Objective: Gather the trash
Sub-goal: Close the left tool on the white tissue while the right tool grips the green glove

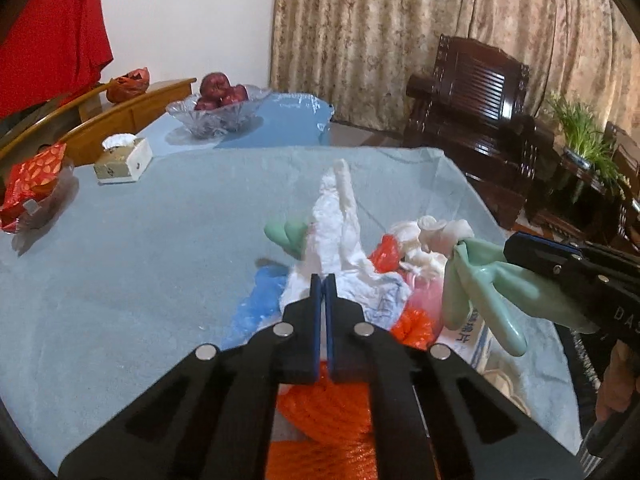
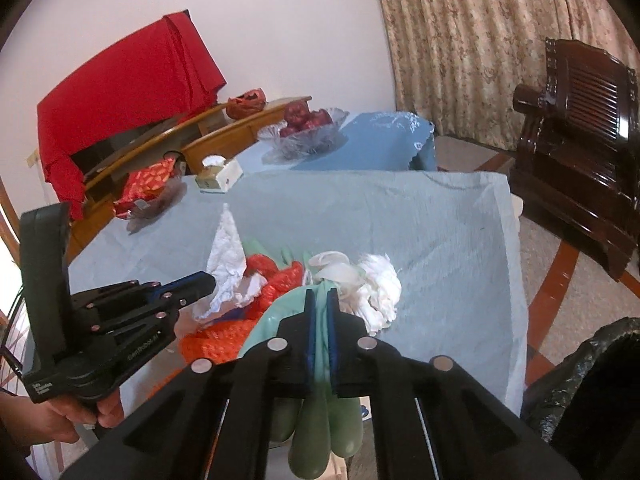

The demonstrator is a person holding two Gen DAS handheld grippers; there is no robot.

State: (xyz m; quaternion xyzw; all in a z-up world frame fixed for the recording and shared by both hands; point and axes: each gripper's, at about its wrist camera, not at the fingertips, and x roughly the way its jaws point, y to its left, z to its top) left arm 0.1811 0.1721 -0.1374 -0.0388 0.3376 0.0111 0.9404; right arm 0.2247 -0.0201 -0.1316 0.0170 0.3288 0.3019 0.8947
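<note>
The left gripper (image 1: 324, 280) has its jaws clenched with the blue pads meeting. In the left wrist view a crumpled white plastic bag (image 1: 340, 240) rises just past the tips toward 12 o'clock; the right wrist view shows the tips at the bag's crumpled edge, yet whether a fold is pinched I cannot tell.

The right gripper (image 2: 320, 300) is grasping a pale green rubber glove (image 2: 320, 352). The glove's body runs between the pads, and its fingers hang down toward 6 o'clock under the jaws. In the left wrist view the same glove dangles at 3 o'clock, lifted off the bench.

The rest of the trash lies heaped on the bench (image 1: 120, 280), which has a light blue cover:
- Orange mesh netting (image 1: 320, 412) sits directly under the left jaws at 6 o'clock.
- A blue plastic bag (image 1: 256, 300) lies at 9 o'clock of the left tips.
- A second green glove (image 1: 288, 234) peeks out at 11 o'clock, beside the white bag.
- White wadded tissue (image 2: 380, 288) sits at 1 o'clock of the right jaws, touching the held glove.

A black-lined bin (image 2: 592, 384) stands at 4 o'clock in the right wrist view, beside the bench.
</note>
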